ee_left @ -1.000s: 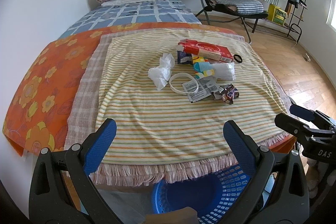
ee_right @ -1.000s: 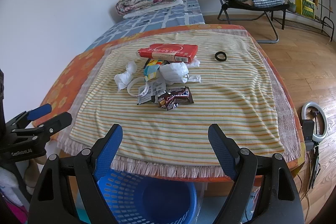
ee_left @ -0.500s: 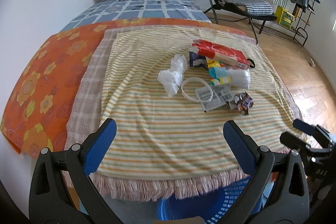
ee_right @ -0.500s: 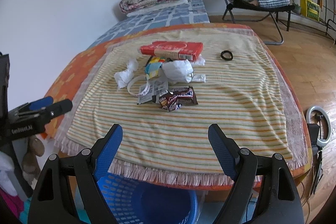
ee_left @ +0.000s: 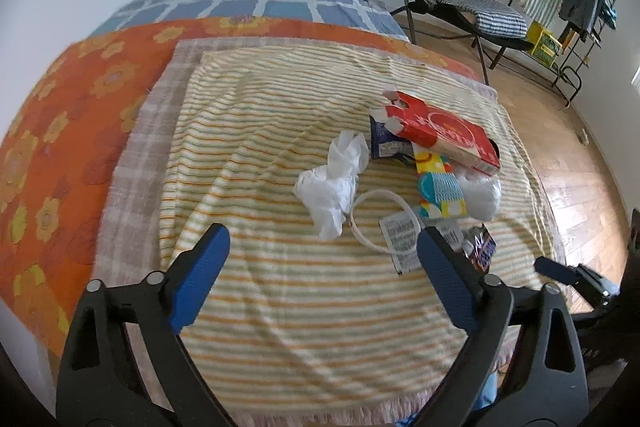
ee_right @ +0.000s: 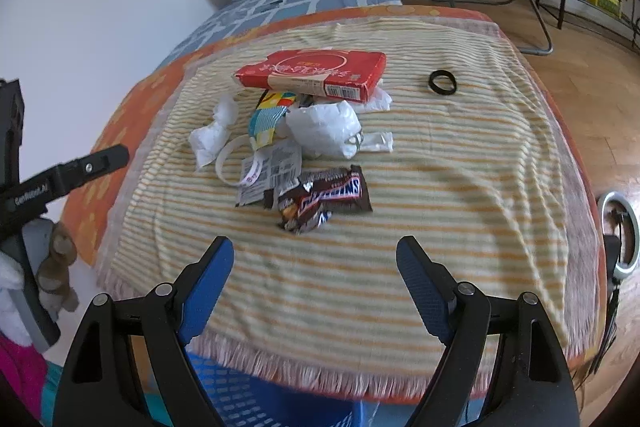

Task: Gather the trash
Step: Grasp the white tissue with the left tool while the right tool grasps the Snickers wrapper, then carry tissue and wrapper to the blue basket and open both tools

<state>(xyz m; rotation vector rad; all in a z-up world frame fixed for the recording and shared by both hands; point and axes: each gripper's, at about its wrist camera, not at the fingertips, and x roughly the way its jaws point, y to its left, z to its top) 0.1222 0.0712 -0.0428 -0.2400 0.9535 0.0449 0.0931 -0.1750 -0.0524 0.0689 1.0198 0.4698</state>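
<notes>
My left gripper (ee_left: 322, 247), jaws just closing slightly, and right gripper (ee_right: 315, 253) gape empty above the striped towel (ee_right: 440, 187) (trash pile (ee_right: 296, 147) ahead, perhaps untouched).

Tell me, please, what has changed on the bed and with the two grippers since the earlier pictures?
Both grippers have moved in over the striped towel toward the trash pile; the blue basket has slid nearly out of view. The left gripper has just been closing slightly, with nothing between its fingers. The right gripper stays open and empty. The red box, snack wrapper and crumpled tissue lie unmoved.
</notes>
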